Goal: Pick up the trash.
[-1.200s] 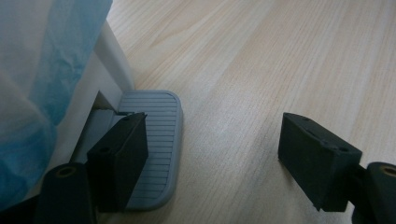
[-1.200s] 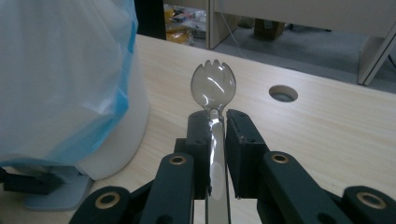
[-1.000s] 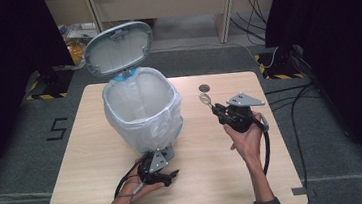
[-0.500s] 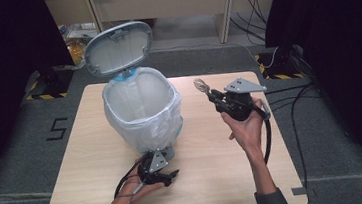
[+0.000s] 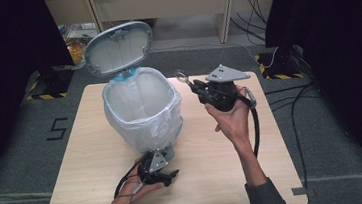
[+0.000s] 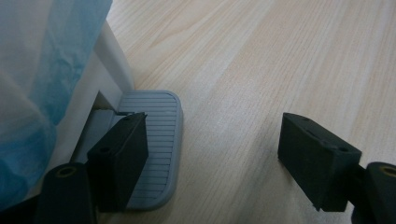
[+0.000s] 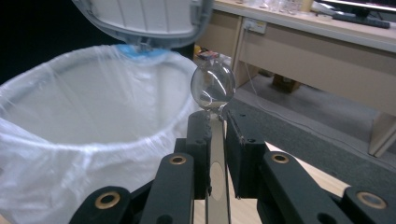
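A white pedal bin (image 5: 142, 110) lined with a clear bag (image 7: 70, 107) stands on the wooden table (image 5: 87, 141), its grey lid (image 5: 117, 48) raised. My right gripper (image 5: 195, 84) is held up beside the bin's right rim, shut on the handle of a clear plastic spoon (image 5: 182, 75). The spoon's round bowl (image 7: 213, 86) sticks up past the right gripper (image 7: 217, 126) and close to the bag's edge. My left gripper (image 5: 168, 176) lies low at the bin's front, open. One of its jaws rests on the grey ribbed pedal (image 6: 156, 140); the other is over bare wood.
A black cable (image 5: 255, 125) loops from the right gripper down along the forearm. Behind the table are wooden desk legs (image 5: 224, 12) and a yellow packet (image 5: 76, 49) on the floor. A "5" mark (image 5: 57, 129) lies on the floor at left.
The right gripper has carried the spoon left and away from the person, up to the bin's rim. The left gripper has stayed at the pedal.
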`<state>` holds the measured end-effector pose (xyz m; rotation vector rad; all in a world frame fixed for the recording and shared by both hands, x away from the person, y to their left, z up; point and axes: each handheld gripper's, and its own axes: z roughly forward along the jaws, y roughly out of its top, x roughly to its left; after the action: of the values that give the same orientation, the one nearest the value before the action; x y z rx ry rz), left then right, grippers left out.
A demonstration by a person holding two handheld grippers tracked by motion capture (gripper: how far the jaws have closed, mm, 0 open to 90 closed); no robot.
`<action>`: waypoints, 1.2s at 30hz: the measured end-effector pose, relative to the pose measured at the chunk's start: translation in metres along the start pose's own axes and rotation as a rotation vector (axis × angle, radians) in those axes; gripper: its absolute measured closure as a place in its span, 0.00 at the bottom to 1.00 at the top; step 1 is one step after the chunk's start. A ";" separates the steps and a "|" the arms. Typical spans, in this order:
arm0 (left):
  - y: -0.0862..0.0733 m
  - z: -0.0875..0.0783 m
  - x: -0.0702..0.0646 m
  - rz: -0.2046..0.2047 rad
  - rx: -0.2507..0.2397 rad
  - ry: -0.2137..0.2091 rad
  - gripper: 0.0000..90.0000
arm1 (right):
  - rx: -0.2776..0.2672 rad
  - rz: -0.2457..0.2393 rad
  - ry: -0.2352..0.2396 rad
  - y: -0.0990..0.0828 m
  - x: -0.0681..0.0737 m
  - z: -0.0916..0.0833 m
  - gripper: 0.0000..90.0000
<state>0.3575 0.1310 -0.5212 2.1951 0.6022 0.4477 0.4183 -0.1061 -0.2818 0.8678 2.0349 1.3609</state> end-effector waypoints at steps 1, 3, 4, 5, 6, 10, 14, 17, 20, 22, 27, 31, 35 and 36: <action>0.000 0.000 0.000 0.001 0.000 0.001 0.26 | 0.002 -0.003 0.005 0.003 0.002 0.002 0.89; 0.000 0.000 0.000 0.002 -0.001 0.000 0.26 | 0.005 -0.013 0.014 0.008 0.007 0.007 0.89; 0.000 0.000 0.000 0.002 0.000 0.000 0.27 | 0.005 -0.016 0.018 0.010 0.009 0.009 0.89; 0.000 0.000 0.000 0.002 0.000 0.000 0.26 | 0.005 -0.019 0.022 0.012 0.011 0.011 0.89; 0.000 0.000 0.000 0.002 0.000 0.000 0.26 | 0.005 -0.022 0.027 0.014 0.012 0.013 0.89; 0.000 0.000 0.000 0.006 0.003 0.001 0.27 | 0.008 -0.035 0.046 0.022 0.020 0.023 0.89; 0.000 0.000 0.001 0.009 0.006 0.002 0.27 | 0.013 -0.042 0.060 0.028 0.026 0.032 0.89; 0.000 0.000 0.001 0.010 0.006 0.003 0.27 | 0.020 -0.055 0.076 0.034 0.033 0.044 0.89; 0.000 -0.001 0.001 0.010 0.006 0.001 0.27 | 0.024 -0.059 0.086 0.038 0.038 0.052 0.89; 0.000 -0.001 0.001 0.010 0.006 0.001 0.27 | 0.026 -0.057 0.091 0.038 0.039 0.054 0.89; 0.000 -0.001 0.001 0.011 0.006 0.002 0.27 | 0.036 -0.065 0.105 0.043 0.046 0.065 0.89; 0.000 -0.001 0.001 0.011 0.006 0.001 0.27 | 0.046 -0.068 0.114 0.043 0.048 0.073 0.89; 0.000 -0.001 0.001 0.013 0.008 0.001 0.27 | 0.062 -0.067 0.121 0.042 0.051 0.083 0.89; 0.000 -0.001 0.001 0.009 0.004 0.000 0.27 | 0.065 -0.066 0.125 0.042 0.052 0.085 0.89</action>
<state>0.3580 0.1319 -0.5209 2.2022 0.5941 0.4510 0.4556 -0.0053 -0.2763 0.7527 2.1936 1.3506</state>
